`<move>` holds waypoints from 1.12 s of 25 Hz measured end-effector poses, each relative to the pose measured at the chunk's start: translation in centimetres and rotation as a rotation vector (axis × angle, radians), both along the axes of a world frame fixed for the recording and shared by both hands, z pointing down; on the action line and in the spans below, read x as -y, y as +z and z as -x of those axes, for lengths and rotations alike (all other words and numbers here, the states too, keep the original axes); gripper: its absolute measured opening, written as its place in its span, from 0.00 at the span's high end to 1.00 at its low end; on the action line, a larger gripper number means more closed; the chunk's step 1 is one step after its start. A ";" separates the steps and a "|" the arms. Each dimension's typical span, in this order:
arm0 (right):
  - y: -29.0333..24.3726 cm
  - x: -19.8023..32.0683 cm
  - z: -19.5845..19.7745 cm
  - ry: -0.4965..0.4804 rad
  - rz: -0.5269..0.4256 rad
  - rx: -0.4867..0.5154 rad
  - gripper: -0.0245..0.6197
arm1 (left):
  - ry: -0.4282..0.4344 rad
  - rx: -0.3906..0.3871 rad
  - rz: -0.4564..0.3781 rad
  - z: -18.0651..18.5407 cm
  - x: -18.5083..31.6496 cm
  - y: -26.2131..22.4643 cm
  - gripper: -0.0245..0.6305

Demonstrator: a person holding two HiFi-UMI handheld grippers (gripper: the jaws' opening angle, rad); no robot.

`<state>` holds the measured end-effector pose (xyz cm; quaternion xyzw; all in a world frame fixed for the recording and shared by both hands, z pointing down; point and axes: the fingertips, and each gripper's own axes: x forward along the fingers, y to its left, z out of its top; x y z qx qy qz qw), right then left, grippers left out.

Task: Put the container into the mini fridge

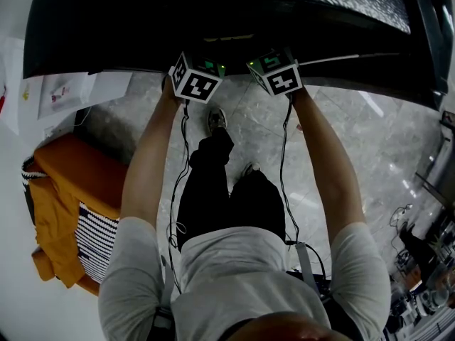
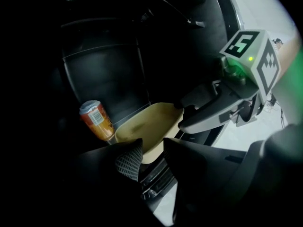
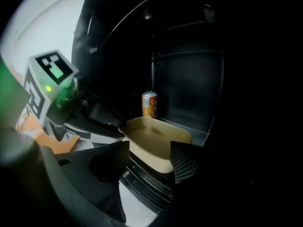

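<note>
Nearest the head camera, both forearms reach forward and down to the front of the mini fridge [image 1: 213, 20]. Its black top hides the fingertips of both tools in that view, so only their marker cubes show.

Left gripper [image 2: 150, 148]: jaws spread, pads touching nothing. The near rim of the container [image 2: 151, 124] shows in the gap just beyond them.

Right gripper [image 3: 149, 154]: jaws likewise spread. The container's near corner lies between the pads with a gap on either side.

The beige, open-topped container rests inside the fridge at the front edge of the shelf [image 3: 201, 132]. Its long side runs back into the cavity, and the right gripper's body stands close by its right rim. Whether its near end overhangs the shelf edge cannot be told.

Behind it, by its far left corner, an orange can [image 3: 149, 104] stands upright. Whether the two touch cannot be made out.

Beyond the can, bare shelf runs to the dark back wall. The side walls and upper cavity are lost in shadow.
</note>
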<state>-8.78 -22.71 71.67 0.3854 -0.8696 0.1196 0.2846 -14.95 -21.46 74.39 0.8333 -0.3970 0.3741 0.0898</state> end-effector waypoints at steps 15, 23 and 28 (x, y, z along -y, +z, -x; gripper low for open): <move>-2.4 -1.6 -0.2 0.040 -0.039 0.064 0.55 | -0.093 -0.116 -0.092 0.7 -0.1 -3.9 0.77; -6.6 -3.9 -1.2 0.125 -0.078 0.162 0.55 | -0.175 -0.216 -0.129 -0.3 -1.8 -9.0 0.77; -10.1 -6.0 -2.2 0.180 -0.122 0.177 0.57 | -0.202 -0.253 -0.165 -0.6 -3.4 -12.5 0.77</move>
